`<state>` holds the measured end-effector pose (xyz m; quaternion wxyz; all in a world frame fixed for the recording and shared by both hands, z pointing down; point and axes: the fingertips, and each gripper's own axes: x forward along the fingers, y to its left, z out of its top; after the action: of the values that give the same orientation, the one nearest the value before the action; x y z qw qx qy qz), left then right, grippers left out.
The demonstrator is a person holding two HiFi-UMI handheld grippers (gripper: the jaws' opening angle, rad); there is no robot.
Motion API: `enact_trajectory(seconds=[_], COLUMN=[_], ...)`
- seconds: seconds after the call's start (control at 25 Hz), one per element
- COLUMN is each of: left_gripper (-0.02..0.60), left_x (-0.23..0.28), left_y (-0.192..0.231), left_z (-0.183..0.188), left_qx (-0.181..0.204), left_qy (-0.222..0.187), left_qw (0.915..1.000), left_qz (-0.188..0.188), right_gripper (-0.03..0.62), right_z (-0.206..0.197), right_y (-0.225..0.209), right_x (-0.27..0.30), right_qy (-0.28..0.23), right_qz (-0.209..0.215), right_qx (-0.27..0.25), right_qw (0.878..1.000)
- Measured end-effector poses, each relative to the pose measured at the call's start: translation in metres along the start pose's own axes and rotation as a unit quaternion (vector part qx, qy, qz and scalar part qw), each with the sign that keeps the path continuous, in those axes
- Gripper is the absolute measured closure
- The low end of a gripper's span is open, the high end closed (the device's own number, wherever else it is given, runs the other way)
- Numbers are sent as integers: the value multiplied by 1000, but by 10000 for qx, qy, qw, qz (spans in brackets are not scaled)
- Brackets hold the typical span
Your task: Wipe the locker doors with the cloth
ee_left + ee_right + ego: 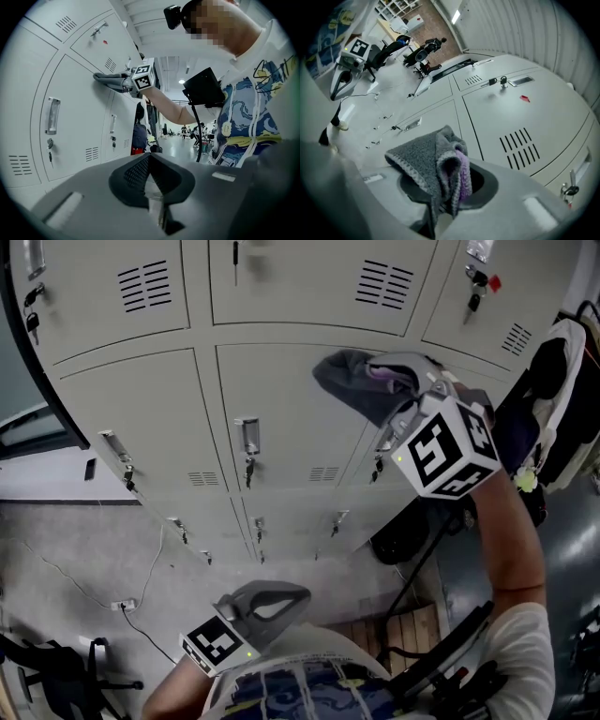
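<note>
Grey terry cloth w/ purple-lined fold (pixel 440 164) pinched in right tongs (pixel 398 385), bunched end stuck out front so fabric, not plastic, meets the pale grey metal locker door (pixel 281 418). Held at upper right of middle-row door, seemingly touching it per left gripper view. Arm raised & reaching fwd for pressure, prob. mid-wipe. Left tongs (pixel 272 601) pressed together, empty, low near torso, out of the way. Small keys hanging in lock (pixel 248 470) below could snag cloth.
</note>
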<state>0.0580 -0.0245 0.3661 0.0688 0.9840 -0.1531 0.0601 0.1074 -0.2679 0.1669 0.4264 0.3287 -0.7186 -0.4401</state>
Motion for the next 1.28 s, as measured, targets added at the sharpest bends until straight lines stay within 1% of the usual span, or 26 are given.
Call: enact_trajectory(seconds=[0.08,0.2,0.4,0.56,0.84,1.28], left_gripper=[580,580,580,580,580,580], left_x=[-2,-6,-11,-9,-5,-1], left_y=[-1,-1,2,1,0,3], left_z=[0,1,-3,-2,-3,-6], left_qx=[16,18,-41,-32,-3,-127], left_qy=[-6,-23,-45,-4,32,85], left_qw=[10000,10000,9998,9998,9999,9996], left_qz=[28,85,200,181,152,244], right_gripper=[508,508,508,508,508,508], right_z=[0,-3,-8,-13,-31,-55], right_y=[-8,-5,13,32,88,188], right_x=[7,16,24,32,52,88], right_qy=[18,74,118,167,294,449], right_qz=[-62,-41,24,163,621,1368], right_qx=[-23,-98,-169,-167,-190,-115], right_qw=[10000,9999,9998,9996,9975,9895])
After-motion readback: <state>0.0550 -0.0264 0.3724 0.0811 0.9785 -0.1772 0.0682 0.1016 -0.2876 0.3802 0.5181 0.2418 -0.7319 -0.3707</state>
